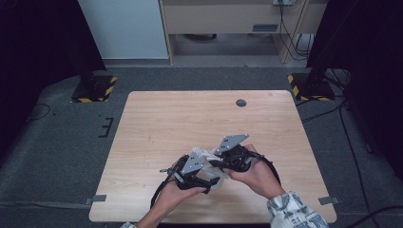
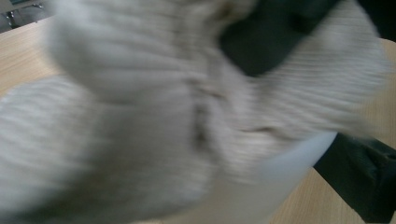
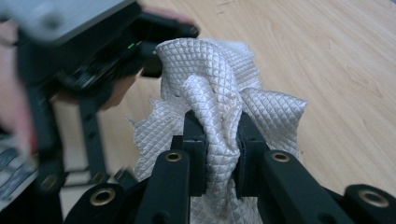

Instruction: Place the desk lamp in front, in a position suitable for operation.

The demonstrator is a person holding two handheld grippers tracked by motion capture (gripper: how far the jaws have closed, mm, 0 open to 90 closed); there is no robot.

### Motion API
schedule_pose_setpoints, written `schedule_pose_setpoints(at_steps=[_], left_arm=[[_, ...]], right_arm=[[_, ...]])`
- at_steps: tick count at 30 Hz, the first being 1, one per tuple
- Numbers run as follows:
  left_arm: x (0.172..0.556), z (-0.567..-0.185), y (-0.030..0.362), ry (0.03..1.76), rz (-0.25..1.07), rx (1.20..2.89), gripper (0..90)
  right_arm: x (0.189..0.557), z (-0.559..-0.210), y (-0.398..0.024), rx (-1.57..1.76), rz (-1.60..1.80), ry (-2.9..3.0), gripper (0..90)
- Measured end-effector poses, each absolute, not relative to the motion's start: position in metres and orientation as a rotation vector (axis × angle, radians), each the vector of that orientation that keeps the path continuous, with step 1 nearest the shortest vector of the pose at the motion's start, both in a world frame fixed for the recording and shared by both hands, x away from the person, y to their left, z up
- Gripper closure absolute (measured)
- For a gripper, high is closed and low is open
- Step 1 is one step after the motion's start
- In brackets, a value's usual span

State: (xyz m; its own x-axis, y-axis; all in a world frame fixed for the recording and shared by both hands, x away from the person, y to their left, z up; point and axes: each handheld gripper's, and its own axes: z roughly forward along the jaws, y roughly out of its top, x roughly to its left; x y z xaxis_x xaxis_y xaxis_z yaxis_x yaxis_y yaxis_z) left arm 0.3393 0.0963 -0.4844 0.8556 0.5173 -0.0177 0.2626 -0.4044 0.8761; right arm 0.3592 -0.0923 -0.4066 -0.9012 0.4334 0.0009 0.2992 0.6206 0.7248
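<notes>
A: Nearest the lens in the right gripper view: the right gripper (image 3: 217, 154), both jaws clamped on a bunched fold of the white quilted cloth (image 3: 219, 98). Fabric squeezed tight between the pads, the rest billowing above them.

B: And the other hand?

A: The left gripper (image 1: 216, 180) sits just beside it in the high view, and its body shows close by in the right gripper view. Its own camera gives a blur of ribbed pale fabric right against the lens, no jaws to be made out. Cannot tell whether it is closed on the cloth or merely against it.

B: Location of the cloth?

A: Lifted between the two grippers over the near-middle of the wooden table (image 1: 157, 118), in front of the person's hands. It looks gathered, not spread.

B: Step in hand, as you judge it?

A: Handling the cloth between two grippers, probably mid-fold or regrasping. The next move likely calls for the left gripper to take a clean edge or corner, then the two to draw apart so the bunch opens out.

B: Obstacles?

A: Little on the table: a dark round grommet (image 1: 241, 102) at the far side, well apart. The main hindrance is crowding, since the grippers sit so close that a jaw could catch the wrong layer. Trailing cables lie near the forearms.
</notes>
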Motion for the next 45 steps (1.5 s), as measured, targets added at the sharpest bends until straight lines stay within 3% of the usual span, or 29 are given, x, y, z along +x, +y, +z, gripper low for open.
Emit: schedule_pose_setpoints(at_steps=[8, 13, 19, 25, 32, 38, 45], left_arm=[[0.339, -0.484, 0.097, 0.578, 0.328, 2.013, 8.1], [0.339, -0.484, 0.098, 0.578, 0.335, 2.012, 8.0], [0.339, -0.484, 0.099, 0.580, 0.327, 2.009, 7.9], [0.338, -0.484, 0.097, 0.571, 0.324, 2.009, 8.0], [0.339, -0.484, 0.098, 0.579, 0.324, 2.011, 8.0], [0.339, -0.484, 0.098, 0.588, 0.341, 2.013, 8.0], [0.339, -0.484, 0.098, 0.581, 0.335, 2.011, 8.0]], right_arm=[[0.366, -0.403, -0.117, 0.678, 1.089, 2.654, 78.4], [0.385, -0.403, -0.100, 0.684, 1.087, 2.649, 78.4], [0.368, -0.404, -0.080, 0.592, 1.097, 2.688, 78.5], [0.351, -0.403, -0.103, 0.578, 1.115, 2.712, 78.6], [0.373, -0.403, -0.122, 0.686, 1.078, 2.668, 78.5], [0.388, -0.403, -0.104, 0.702, 1.078, 2.665, 78.4], [0.374, -0.402, -0.083, 0.599, 1.082, 2.704, 78.4]])
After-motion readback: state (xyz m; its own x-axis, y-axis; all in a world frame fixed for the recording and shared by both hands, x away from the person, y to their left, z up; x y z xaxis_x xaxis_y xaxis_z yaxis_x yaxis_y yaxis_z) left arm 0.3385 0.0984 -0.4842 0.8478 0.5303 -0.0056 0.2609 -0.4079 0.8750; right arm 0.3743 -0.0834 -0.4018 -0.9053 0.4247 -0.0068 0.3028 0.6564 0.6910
